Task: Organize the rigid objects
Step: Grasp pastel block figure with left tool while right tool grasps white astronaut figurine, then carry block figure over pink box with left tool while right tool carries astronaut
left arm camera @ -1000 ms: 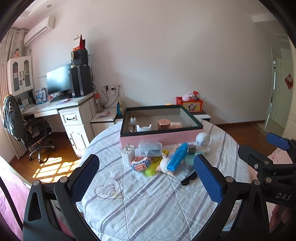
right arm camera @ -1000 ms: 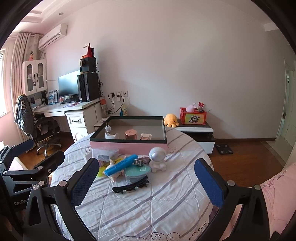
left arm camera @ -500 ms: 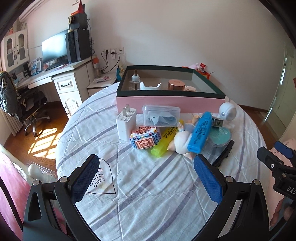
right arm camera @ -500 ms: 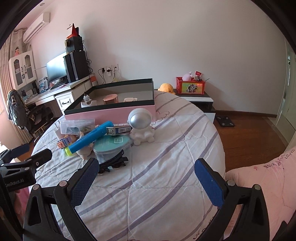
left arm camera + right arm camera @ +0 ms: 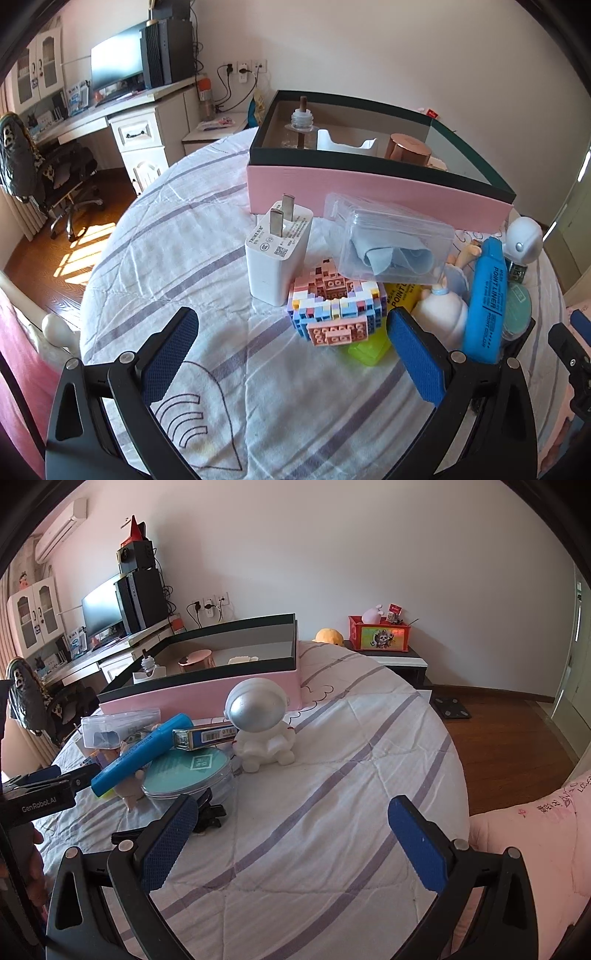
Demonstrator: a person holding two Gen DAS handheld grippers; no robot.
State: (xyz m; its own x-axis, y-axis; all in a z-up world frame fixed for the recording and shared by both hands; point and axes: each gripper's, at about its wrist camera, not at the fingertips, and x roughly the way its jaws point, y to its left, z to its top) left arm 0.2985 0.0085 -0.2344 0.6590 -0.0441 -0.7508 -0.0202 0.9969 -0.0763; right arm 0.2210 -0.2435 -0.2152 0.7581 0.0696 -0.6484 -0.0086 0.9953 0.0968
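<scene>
Left gripper (image 5: pixel 291 354) is low over the striped tablecloth (image 5: pixel 177 236), jaws spread wide and empty, lined up on the pastel brick model (image 5: pixel 334 306) at the near edge of the pile. That looks like the pick in hand, and it's a fiddly one: the model sits touching the white plug charger (image 5: pixel 277 254) on one side and lies over the yellow highlighter (image 5: pixel 369 350) on the other, with the clear plastic case (image 5: pixel 391 240) leaning just behind. Best bet, to my eye, is to straddle the model squarely, close on its flat brick sides and lift straight up so the charger doesn't topple and bricks don't pop loose. The right blue pad is already beside the yellow highlighter, so watch that it doesn't snag it. Destination looks to be the pink box with the dark rim (image 5: pixel 376 184), right behind the pile, already holding a small bottle (image 5: pixel 301 122) and a copper-coloured tin (image 5: pixel 408 151). Over on the other side, the right gripper (image 5: pixel 291 834) hovers equally wide and empty above bare cloth, its left pad near the black hair clip (image 5: pixel 207 812), the astronaut figure (image 5: pixel 262 723) and blue highlighter (image 5: pixel 142 755) ahead of it.
</scene>
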